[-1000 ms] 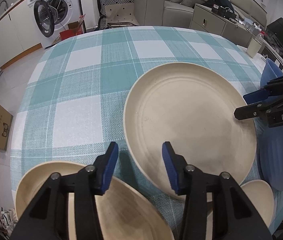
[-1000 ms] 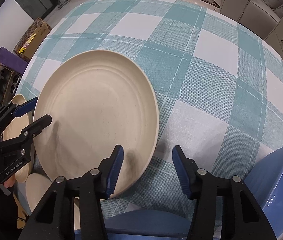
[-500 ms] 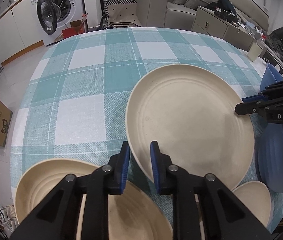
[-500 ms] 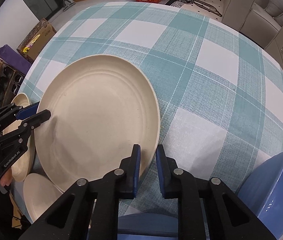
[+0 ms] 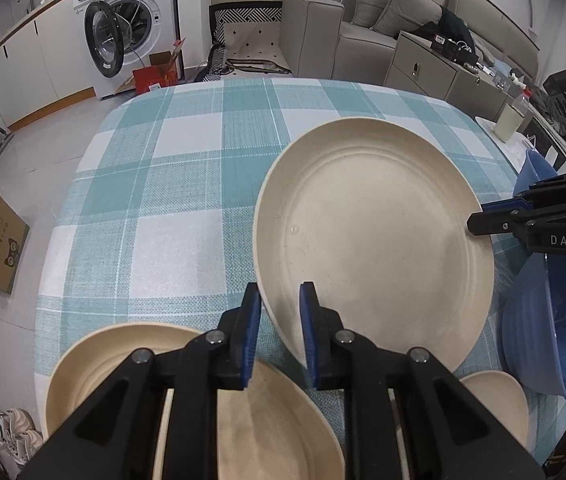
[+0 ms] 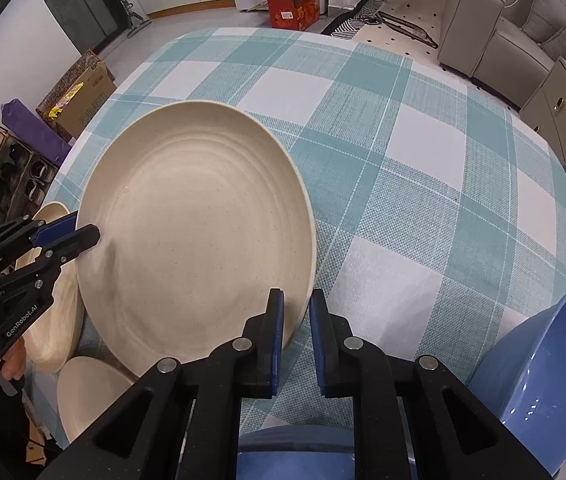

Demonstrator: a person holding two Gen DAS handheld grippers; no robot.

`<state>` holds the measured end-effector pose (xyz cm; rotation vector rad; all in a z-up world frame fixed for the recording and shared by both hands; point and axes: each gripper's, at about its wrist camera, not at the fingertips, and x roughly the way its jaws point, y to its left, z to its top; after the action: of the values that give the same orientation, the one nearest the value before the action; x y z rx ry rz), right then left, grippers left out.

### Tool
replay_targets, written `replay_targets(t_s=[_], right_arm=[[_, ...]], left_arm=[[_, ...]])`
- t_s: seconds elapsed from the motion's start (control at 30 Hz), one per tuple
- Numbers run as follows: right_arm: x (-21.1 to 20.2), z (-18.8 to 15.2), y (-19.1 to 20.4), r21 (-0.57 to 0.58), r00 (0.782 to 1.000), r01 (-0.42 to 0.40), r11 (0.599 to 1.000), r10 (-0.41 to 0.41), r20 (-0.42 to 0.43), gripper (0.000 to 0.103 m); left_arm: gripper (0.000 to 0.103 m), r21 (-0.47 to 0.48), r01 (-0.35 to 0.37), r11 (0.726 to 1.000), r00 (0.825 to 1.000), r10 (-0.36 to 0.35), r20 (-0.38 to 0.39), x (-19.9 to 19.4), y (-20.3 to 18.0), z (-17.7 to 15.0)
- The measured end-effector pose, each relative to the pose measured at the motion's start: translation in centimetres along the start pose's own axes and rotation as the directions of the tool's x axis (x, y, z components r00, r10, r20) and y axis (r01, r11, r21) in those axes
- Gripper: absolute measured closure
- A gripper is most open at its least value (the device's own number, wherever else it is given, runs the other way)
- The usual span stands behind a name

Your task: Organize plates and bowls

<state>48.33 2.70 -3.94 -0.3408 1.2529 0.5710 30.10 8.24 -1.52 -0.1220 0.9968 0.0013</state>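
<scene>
1. We are clamping the left gripper [image 5: 279, 322] onto the near-left rim of the large round cream plate with faint concentric rings [image 5: 375, 236]; the blue pads are sitting one on each face of the edge.
2. We are pinching the right gripper [image 6: 296, 320] onto the opposite rim of the same plate, so both tongs are gripping it at once.
3. The plate is lying over the teal-and-white checked tablecloth [image 5: 171, 200], near the table's front edge; whether it is touching the cloth we cannot tell.
4. We are judging it light, stiff and smooth, likely a fibre or plastic ware. A thin rim grip may slip, so two opposed holds are suiting it.
5. Surface: matte, speckled, shallow well, raised lip.
6. Round about: more cream dishes [image 5: 123, 360] are lying beside it, and a blue plastic basin [image 6: 543, 380] is standing just beside them.
</scene>
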Motion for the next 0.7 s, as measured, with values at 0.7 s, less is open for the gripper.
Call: replay_targets(t_s=[0.7], right_arm=[[-7.1, -1.7, 3.2, -0.034, 0.990, 0.008, 0.999, -0.003, 0.143, 0.090]], left_arm=[[0.085, 0.005, -0.039, 0.999, 0.988, 0.038, 0.153, -7.5, 0.0, -0.8]])
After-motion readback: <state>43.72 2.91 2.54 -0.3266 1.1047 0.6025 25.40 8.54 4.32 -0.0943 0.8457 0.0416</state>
